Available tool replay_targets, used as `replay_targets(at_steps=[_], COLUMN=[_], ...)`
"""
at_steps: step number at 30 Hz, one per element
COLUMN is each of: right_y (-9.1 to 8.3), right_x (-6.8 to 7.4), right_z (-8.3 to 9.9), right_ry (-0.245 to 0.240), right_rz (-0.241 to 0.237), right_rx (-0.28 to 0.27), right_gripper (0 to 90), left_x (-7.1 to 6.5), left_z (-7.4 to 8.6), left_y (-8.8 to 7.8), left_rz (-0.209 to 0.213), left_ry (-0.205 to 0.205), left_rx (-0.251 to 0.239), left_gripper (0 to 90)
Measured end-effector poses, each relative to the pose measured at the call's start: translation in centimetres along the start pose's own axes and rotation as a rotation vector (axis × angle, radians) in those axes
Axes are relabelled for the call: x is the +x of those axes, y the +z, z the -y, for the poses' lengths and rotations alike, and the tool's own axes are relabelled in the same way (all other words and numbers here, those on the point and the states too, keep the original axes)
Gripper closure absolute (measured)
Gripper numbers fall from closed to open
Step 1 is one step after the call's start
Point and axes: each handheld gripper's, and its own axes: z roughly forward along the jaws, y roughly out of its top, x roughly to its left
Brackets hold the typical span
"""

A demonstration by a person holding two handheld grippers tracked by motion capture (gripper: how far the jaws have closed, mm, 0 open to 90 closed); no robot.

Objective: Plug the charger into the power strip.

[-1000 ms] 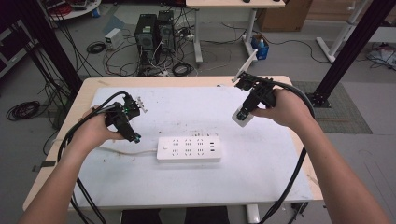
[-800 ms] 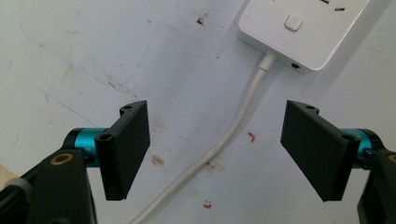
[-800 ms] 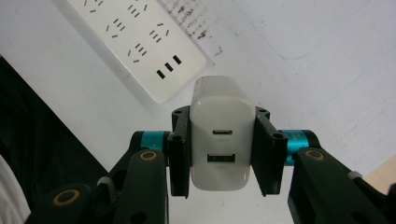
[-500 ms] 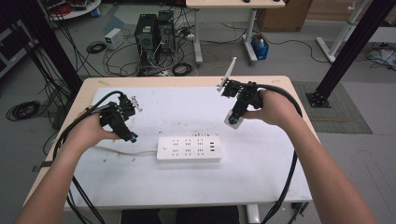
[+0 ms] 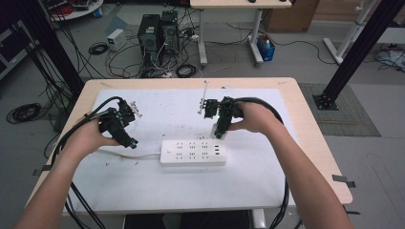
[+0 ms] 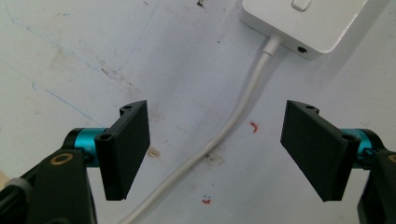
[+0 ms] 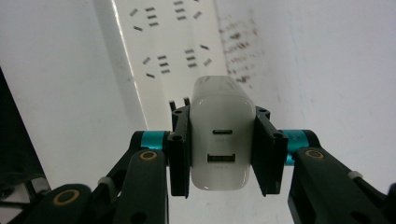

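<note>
A white power strip lies flat at the middle of the table, its white cable running off to the left. My right gripper is shut on a white USB charger, held by its sides with its two ports facing the camera. The charger hangs just above the far right end of the power strip, prongs pointing down at the sockets. My left gripper stands open low over the cable, left of the strip's end, with nothing pressed between its pads.
The strip rests on a stained white mat covering a wooden table. Behind the table, computer towers and tangled cables sit on the floor. A black frame post stands at the right.
My right gripper has carried the charger leftward and down, from the table's right side to just over the power strip. The left gripper has stayed put.
</note>
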Motion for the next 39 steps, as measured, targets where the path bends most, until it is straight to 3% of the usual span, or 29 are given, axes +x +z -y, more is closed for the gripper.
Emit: replay_targets(at_steps=[1, 3, 5, 6, 10, 20, 27, 29, 39], right_y=[0.0, 1.4, 1.8, 2.6, 3.6, 4.8, 5.0, 5.7, 5.9], right_x=[0.0, 0.6, 0.9, 1.1, 1.3, 1.4, 1.3, 1.2, 1.4], right_z=[0.0, -1.4, -1.9, -2.5, -3.2, -4.0, -4.2, -4.2, -3.9], right_ry=[0.0, -0.083, -0.105, -0.145, -0.192, -0.229, -0.218, -0.222, -0.225], right_rz=[0.0, -0.009, -0.003, -0.01, -0.012, -0.011, -0.021, -0.025, -0.014], right_rx=[0.0, 0.018, 0.025, 0.036, 0.051, 0.077, 0.086, 0.108, 0.087], right_gripper=[62.6, 62.6, 62.6, 62.7, 62.7, 62.7, 63.3, 63.5, 63.7], left_x=[0.0, -0.1, -0.3, -0.4, -0.5, -0.5, -0.7, -0.9, -0.7], left_z=[0.0, 0.0, 0.0, 0.0, 0.1, 0.4, 0.2, 0.2, -0.2], left_y=[0.0, 0.1, 0.2, 0.2, 0.3, 0.8, 1.2, 1.4, 1.8], left_rz=[0.0, 0.0, 0.004, 0.004, 0.007, 0.007, 0.018, 0.023, 0.033], left_ry=[0.0, 0.003, 0.006, 0.015, 0.021, 0.011, 0.022, 0.025, 0.032], left_rx=[0.0, -0.001, 0.002, 0.004, 0.002, 0.0, 0.007, 0.001, 0.009], left_gripper=[24.1, 24.1, 24.1, 24.1, 24.1, 24.1, 24.0, 24.1, 24.0])
